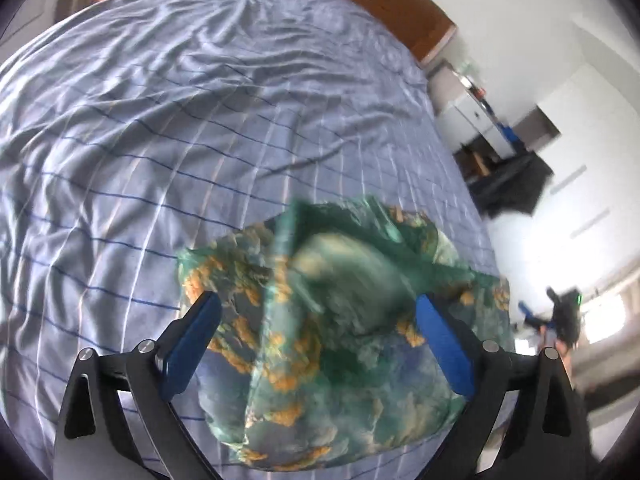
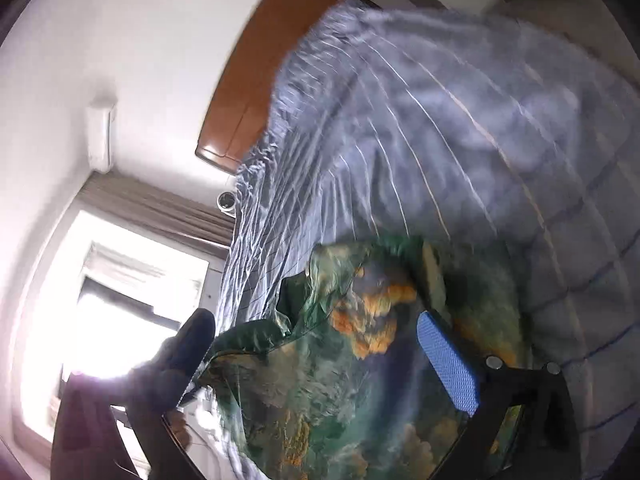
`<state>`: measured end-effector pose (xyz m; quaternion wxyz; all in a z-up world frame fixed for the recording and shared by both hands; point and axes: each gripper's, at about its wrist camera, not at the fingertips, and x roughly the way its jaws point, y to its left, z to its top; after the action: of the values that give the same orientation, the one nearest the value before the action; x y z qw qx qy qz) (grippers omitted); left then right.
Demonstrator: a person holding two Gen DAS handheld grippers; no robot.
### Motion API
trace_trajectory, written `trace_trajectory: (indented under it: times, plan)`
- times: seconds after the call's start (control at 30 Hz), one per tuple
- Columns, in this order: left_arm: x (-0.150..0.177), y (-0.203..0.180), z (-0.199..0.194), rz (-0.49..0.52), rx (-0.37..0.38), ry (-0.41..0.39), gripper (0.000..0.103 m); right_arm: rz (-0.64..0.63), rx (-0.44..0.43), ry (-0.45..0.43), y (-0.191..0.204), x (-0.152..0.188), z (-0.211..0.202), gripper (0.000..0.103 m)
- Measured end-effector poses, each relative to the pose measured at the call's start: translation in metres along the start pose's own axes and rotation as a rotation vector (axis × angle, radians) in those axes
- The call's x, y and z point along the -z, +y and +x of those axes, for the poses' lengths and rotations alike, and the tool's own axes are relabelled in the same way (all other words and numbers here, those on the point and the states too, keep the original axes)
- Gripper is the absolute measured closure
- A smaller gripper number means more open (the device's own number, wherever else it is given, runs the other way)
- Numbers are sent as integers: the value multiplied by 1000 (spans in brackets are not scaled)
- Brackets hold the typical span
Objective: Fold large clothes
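Near the bed's (image 1: 168,128) right edge lies the green patterned garment (image 1: 332,320), bunched in a heap. Left gripper (image 1: 316,320) hangs over it, fingers (image 1: 192,340) spread wide, nothing between them. Right gripper (image 2: 320,340) likewise stands open above the cloth. Best to find a hem or corner on each side, pinch cleanly, then spread it flat before folding.

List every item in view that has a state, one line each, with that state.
Green patterned garment: crumpled in a heap on the bed, not folded, blurred.
Left tongs: open, jaws either side of the garment, not gripping.
Right tongs: open, nothing gripped.
Blue checked bedsheet: spread over the bed, wrinkled.
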<state>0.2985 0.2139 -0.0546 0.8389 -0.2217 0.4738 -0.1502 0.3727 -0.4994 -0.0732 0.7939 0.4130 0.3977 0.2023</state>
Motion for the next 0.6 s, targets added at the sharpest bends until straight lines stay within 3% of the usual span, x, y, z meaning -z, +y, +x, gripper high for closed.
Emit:
trace_trajectory:
  times: [0.07,0.17,0.23,0.27,0.3,0.33,0.37,0.47,0.6]
  plan:
    - [4,-5,21,45,-2,64,6,-150,139,42,18,-1,7,0]
    - [9,-23,67,147,-125,126,9,-341,342,124,35,7,36,0]
    - [11,-29,95,176,-205,148,28,-411,456,179,35,15,64,1]
    - [12,-29,101,169,-227,156,48,-417,492,195,33,18,73,4]
    - [14,-26,109,150,-273,162,80,-408,532,208,30,21,83,33]
    - [15,-22,112,140,-310,162,88,-398,562,213,28,24,87,77]
    - [16,-19,111,129,-315,154,90,-390,605,207,28,26,89,86]
    - [11,-18,80,78,-307,52,95,-452,654,136,48,31,78,89]
    - [-15,-27,45,54,-291,-101,95,-591,660,-38,100,18,50,89]
